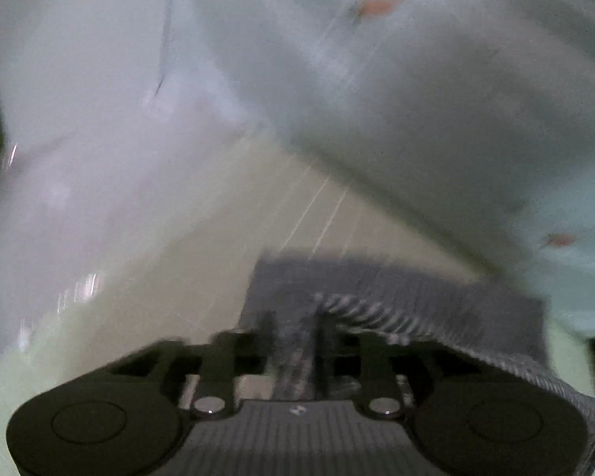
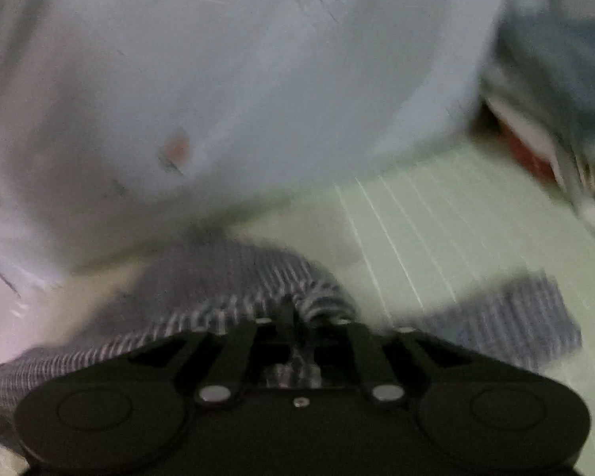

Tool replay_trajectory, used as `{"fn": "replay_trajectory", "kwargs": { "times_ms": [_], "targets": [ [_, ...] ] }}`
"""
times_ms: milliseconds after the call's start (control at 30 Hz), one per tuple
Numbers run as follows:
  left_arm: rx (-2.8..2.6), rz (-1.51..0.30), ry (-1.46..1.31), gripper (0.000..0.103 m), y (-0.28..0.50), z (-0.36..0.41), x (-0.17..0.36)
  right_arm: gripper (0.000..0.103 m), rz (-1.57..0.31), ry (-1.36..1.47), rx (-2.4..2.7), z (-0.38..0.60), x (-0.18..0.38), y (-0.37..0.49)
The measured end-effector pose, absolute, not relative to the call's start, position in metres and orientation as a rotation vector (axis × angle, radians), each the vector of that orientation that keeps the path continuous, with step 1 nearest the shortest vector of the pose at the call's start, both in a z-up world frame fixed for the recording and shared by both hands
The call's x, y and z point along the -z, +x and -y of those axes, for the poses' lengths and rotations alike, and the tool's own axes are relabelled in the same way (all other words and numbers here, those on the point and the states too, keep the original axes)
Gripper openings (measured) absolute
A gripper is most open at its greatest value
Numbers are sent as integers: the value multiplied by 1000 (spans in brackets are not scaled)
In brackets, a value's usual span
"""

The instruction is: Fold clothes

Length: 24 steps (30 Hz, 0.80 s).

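1. The left gripper (image 1: pixel 293 337) has its black jaws drawn in close on a bunched fold of the grey, finely white-striped knitted garment (image 1: pixel 416 297); the cloth runs between the fingers and back toward the gripper's body, so it is pinched.
2. The right gripper (image 2: pixel 297 317) likewise has its jaws narrowed on a gathered ridge of the same grey striped knit (image 2: pixel 218 277), with fabric crumpled between the fingers.
3. The garment looks ribbed, with thin pale lines across dark grey. It puckers into tight wrinkles at each pinch point and drapes away sideways from the jaws.
4. In the right wrist view a further part of the striped knit lies flat on the pale green gridded mat (image 2: pixel 456 218), off to the right.
5. Under the garment in the left wrist view is the same green mat (image 1: pixel 226 246).
6. Beyond it, pale blue cloth with small orange marks (image 1: pixel 377 79) fills the upper part of both views, heavily blurred.
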<state>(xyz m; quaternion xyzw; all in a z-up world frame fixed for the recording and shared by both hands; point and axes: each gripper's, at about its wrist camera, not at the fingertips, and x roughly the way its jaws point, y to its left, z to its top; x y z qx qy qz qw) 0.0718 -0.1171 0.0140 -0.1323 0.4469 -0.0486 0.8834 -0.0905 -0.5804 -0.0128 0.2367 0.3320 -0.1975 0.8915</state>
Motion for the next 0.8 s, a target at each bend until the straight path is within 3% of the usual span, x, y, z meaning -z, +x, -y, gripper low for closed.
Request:
{"fn": "replay_trajectory", "kwargs": {
  "times_ms": [33, 133, 200, 500, 600, 800],
  "targets": [
    [93, -960, -273, 38, 66, 118, -4, 35, -713, 518, 430, 577, 23, -96],
    [96, -1012, -272, 59, 38, 115, 16, 59, -722, 583, 455, 558, 45, -124],
    [90, -1035, -266, 63, 19, 109, 25, 66, -731, 613, 484, 548, 54, -140],
    [190, -1103, -205, 72, -16, 106, 45, 78, -773, 618, 429, 495, 64, -164],
    [320, -1144, -124, 82, -16, 123, 52, 78, -849, 565, 403, 479, 75, -152],
    [325, -1119, 81, 82, -8, 155, 69, 78, -930, 468, 424, 471, 91, -127]
  ]
}}
